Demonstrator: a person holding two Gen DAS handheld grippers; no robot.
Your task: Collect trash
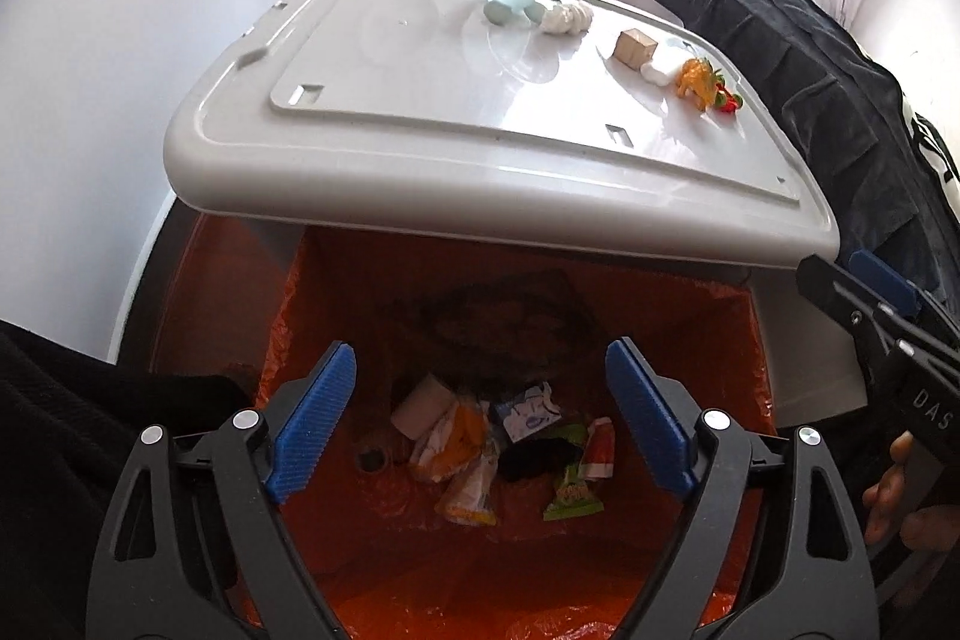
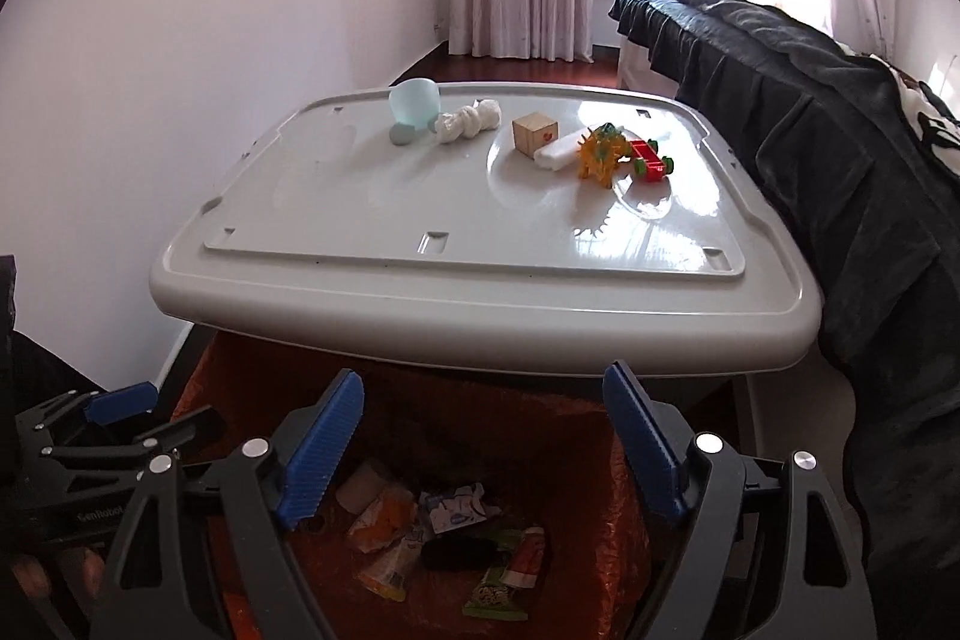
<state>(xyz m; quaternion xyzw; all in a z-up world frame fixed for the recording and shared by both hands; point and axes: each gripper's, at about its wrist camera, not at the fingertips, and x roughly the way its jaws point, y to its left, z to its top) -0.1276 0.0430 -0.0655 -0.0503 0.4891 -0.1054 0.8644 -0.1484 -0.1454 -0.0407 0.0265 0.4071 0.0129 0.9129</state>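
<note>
Jaws of both grippers gape wide, empty, above the trash bin (image 1: 720, 340).

**Bin in front of the surface, items along its far side**

The bin (image 1: 744, 340) sits below the near edge of the surface (image 2: 420, 196), with wrappers (image 1: 480, 454) lying in its bottom. On the surface, the cup (image 2: 414, 101) stands at 11 o'clock, a crumpled tissue (image 2: 468, 121) just right of it. The wooden block (image 2: 534, 133) sits at 12, the toys (image 2: 624, 154) at 1 o'clock. The bed (image 2: 810, 100) runs along 3 o'clock.
</note>
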